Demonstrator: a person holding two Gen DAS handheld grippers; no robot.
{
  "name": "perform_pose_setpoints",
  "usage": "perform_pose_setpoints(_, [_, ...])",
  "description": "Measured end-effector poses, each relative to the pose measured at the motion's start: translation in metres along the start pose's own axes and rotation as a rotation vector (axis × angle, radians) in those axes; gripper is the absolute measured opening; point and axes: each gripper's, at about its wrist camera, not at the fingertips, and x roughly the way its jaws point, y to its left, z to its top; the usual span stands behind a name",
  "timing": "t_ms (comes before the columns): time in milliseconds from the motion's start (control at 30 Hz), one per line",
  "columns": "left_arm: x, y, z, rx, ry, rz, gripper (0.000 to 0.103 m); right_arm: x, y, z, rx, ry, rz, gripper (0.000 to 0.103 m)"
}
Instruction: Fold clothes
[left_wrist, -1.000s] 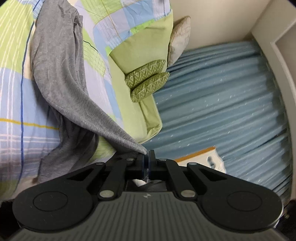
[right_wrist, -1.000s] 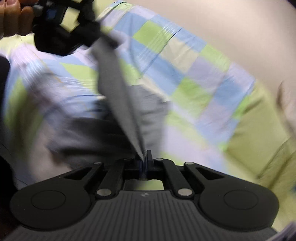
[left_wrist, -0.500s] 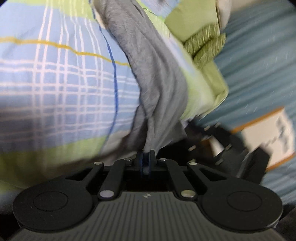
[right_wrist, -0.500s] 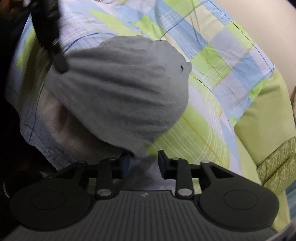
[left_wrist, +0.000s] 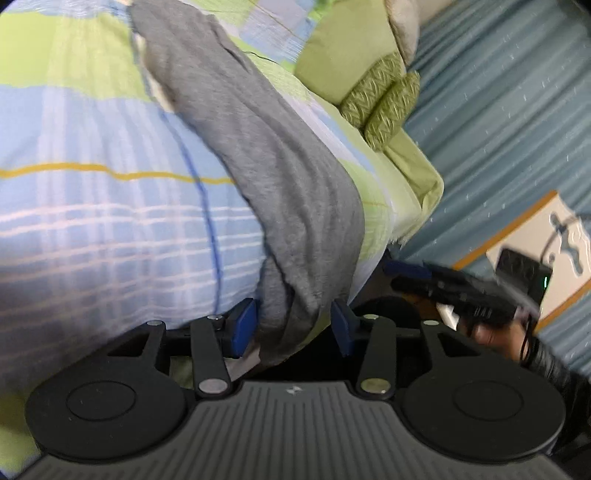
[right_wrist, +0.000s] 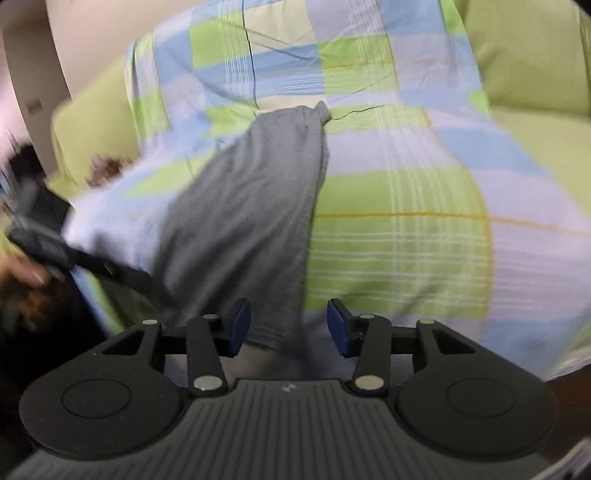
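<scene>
The gray cloth (left_wrist: 258, 155) lies in a long strip on the checked blanket (left_wrist: 92, 221) of the bed, and one end hangs over the near edge. The left gripper (left_wrist: 293, 326) has its blue fingers (left_wrist: 243, 328) wide apart, with that cloth end loose between them. The right gripper (right_wrist: 289, 326) is spread wide too, holding nothing, with the cloth just in front of it.
</scene>
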Motion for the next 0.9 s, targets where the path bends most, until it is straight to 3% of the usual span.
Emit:
perform_pose_setpoints(67, [0.004,-0.003,0.001,0.009,0.0,0.002,0.049,0.012,-0.015,0.006,0.021,0.025,0.064,0.042])
perform_pose_setpoints(267, [0.007,-0.002,-0.007,0.023,-0.022,0.008,0.026,0.039,-0.032,0.017,0.03,0.068,0.171,0.042])
perform_pose_setpoints(333, [0.009,0.001,-0.008,0.009,-0.023,0.003,0.005,0.047,-0.036,0.019,0.044,0.082,0.218,0.042])
perform_pose_setpoints(400, [0.012,0.006,-0.007,-0.016,-0.02,-0.02,0.002,0.056,-0.042,0.022,0.066,0.099,0.27,0.041])
perform_pose_setpoints(467, [0.011,0.005,-0.007,-0.023,-0.011,-0.049,0.001,0.061,-0.046,0.025,0.108,0.111,0.288,0.024])
perform_pose_setpoints(500, [0.009,0.003,-0.008,-0.026,-0.003,-0.071,0.001,0.064,-0.049,0.026,0.134,0.117,0.297,0.002])
perform_pose_setpoints(633, [-0.007,-0.001,-0.004,-0.11,0.013,-0.158,0.001,0.054,-0.047,0.028,0.258,0.128,0.368,0.002])
perform_pose_setpoints(733, [-0.025,0.0,0.011,-0.206,-0.051,-0.269,0.001,0.039,-0.041,0.038,0.386,0.129,0.434,0.002])
perform_pose_setpoints(900, [-0.024,0.035,0.058,-0.388,-0.214,-0.37,0.001,0.028,-0.053,0.081,0.527,-0.032,0.553,0.002])
